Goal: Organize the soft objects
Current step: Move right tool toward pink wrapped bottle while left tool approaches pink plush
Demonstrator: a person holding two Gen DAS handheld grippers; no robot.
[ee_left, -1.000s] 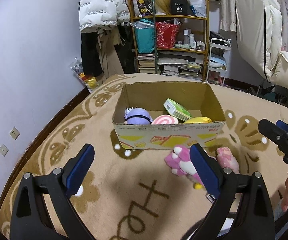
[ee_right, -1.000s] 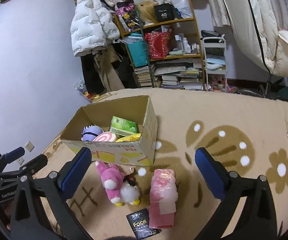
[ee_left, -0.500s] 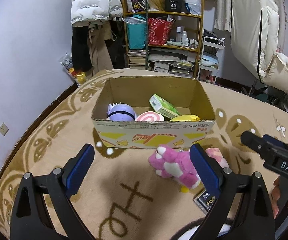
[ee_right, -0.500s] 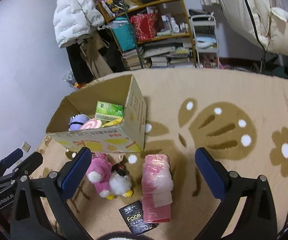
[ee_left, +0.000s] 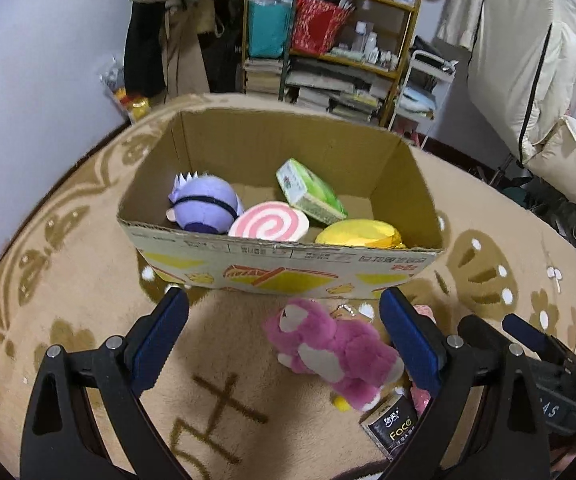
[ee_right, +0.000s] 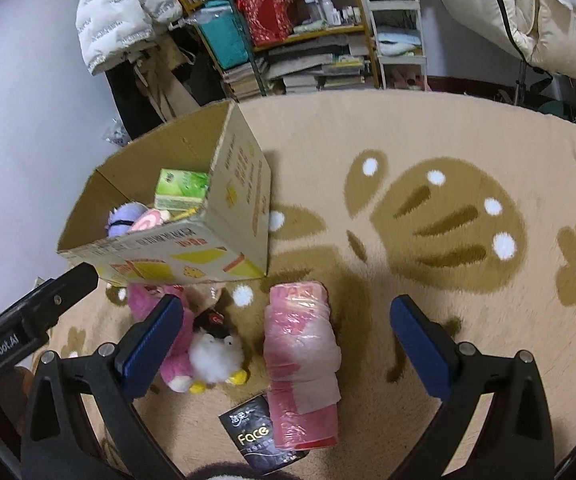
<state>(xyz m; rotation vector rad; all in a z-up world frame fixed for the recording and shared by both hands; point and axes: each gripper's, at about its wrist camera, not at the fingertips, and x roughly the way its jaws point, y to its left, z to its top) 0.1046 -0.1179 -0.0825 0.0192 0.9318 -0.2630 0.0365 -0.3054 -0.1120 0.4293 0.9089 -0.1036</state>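
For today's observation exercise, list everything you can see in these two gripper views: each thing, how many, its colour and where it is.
Cardboard box: one, brown with yellow print, on the rug.
Purple plush: one, in the box, left side.
Swirl cushion: one, pink and white, in the box by the front wall.
Green pack: one, in the box, leaning.
Yellow soft item: one, in the box, right front.
Pink plush bear: one, on the rug before the box.
White fluffy toy: one, beside the bear.
Pink wrapped pack: one, on the rug.
Black Face packet: one, nearest the camera.
Rug: one, tan with brown patterns.
Shelf: one, cluttered, by the wall.
Left gripper: open, empty.
Right gripper: open, empty.
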